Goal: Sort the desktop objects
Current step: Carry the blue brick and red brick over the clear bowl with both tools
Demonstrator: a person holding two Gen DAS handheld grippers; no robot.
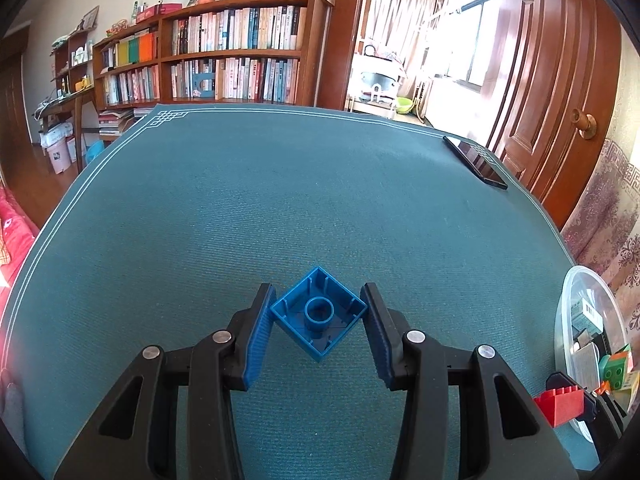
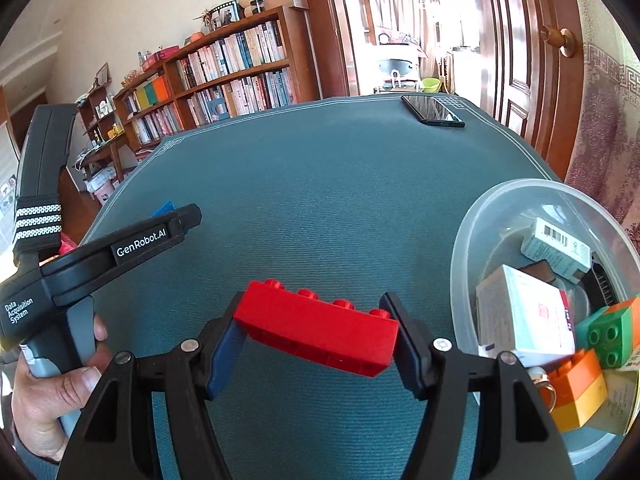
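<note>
Right gripper clasped red brick lengthwise, bowl just rightward by desk's right edge; left gripper pinched blue brick corner-to-corner.

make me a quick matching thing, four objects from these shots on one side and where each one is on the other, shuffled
Things:
1. blue brick
2. red brick
3. green brick
4. phone

Places:
A. inside the clear plastic tub
B. between the fingers of the right gripper
C. flat at the far corner of the green mat
D. between the fingers of the left gripper, hollow underside showing

Pairs: 1-D, 2-B, 3-A, 4-C
</note>
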